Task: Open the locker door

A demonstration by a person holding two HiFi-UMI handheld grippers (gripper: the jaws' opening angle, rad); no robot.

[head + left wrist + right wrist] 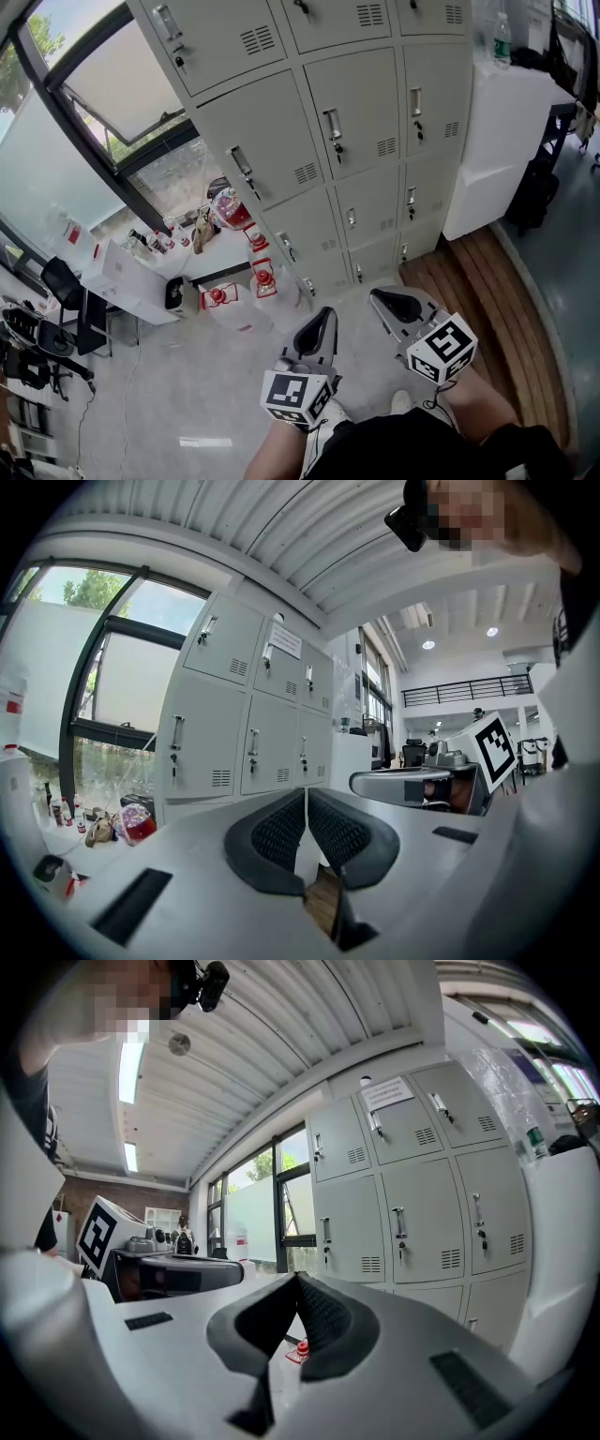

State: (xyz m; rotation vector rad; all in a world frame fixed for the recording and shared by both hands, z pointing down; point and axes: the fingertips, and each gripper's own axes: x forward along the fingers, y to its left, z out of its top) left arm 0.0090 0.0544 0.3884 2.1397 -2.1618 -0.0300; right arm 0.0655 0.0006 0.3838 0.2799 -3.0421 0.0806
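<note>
**Both claws short of the lockers**

A bank of grey lockers [356,122] stands beside a window [112,84], with every visible door shut flush. The left claw [324,317] and right claw [386,302] hang side by side above the floor [187,394], well apart from the doors. Each has its jaws pressed together on nothing. Red-capped bottles [261,278] sit at the lockers' foot.

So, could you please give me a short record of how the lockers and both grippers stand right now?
lockers: every door in view shut
handles: vertical, near each door's left edge
left gripper: shut, empty, held low, not touching the lockers
right gripper: shut, empty, beside the left one
bottles: red caps, on the floor by the lockers' left end
task: not yet begun
</note>
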